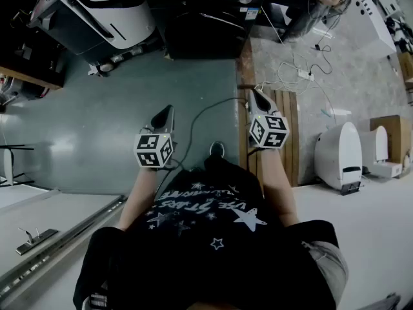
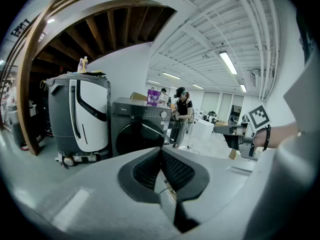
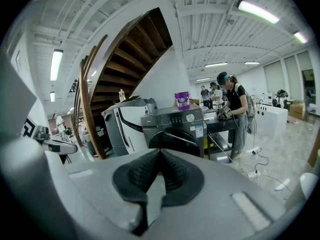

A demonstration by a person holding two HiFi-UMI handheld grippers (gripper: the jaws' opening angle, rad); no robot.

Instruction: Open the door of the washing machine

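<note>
The dark grey front-loading washing machine (image 1: 206, 18) stands across the floor ahead of me, and its round door (image 3: 175, 141) is closed. In the left gripper view the washing machine (image 2: 140, 131) is still some way off. My left gripper (image 1: 169, 112) and right gripper (image 1: 253, 94) are held side by side in front of my body, both pointing toward it and slightly down. The left gripper (image 2: 160, 150) has its ribbed pads together with nothing between them. The right gripper (image 3: 160, 150) is also shut and empty. Neither touches the machine.
A white-and-grey appliance (image 1: 97, 11) stands left of the washer under a wooden staircase (image 3: 125, 54). A purple tub (image 3: 182, 99) sits on the washer. A person (image 3: 232, 109) works at a table to its right. Cables and a power strip (image 1: 303, 75) lie on the floor; white units (image 1: 339, 157) stand at right.
</note>
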